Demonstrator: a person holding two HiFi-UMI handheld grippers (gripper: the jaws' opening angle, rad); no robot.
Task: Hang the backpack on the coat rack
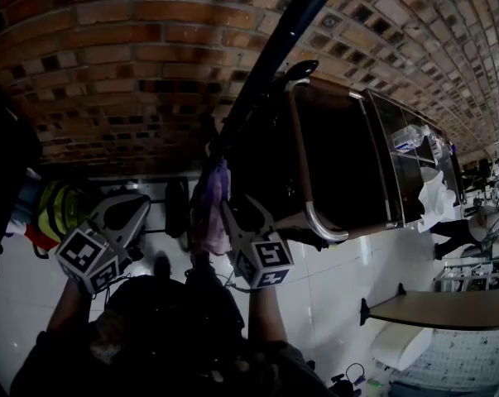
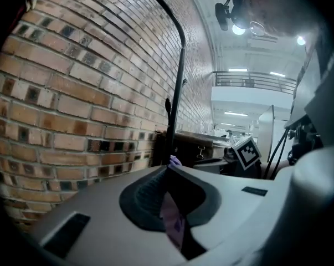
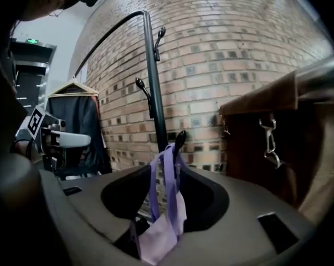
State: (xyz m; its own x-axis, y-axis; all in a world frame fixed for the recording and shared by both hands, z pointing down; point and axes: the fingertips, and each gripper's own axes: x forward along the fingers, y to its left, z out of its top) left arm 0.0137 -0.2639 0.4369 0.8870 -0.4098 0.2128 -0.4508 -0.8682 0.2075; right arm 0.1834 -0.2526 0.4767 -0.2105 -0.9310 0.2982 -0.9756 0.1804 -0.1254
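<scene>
Backpack (image 3: 162, 229): small, pale lilac, soft cloth, two narrow purple straps. Location: on the black coat rack (image 3: 153, 87) against the brick wall (image 3: 239, 54), straps looped over a low hook (image 3: 180, 139), body hanging below.

Right gripper (image 3: 165, 173): mine, aimed nearly level at the pole. Jaws stand wide apart, straps and cloth between them, unpressed.

Left gripper (image 2: 170, 173): mine, aimed at the same pole from the other side. Jaws nipped on a fold of the lilac cloth.

Both my forearms reach forward, one on each side of the bag.
</scene>
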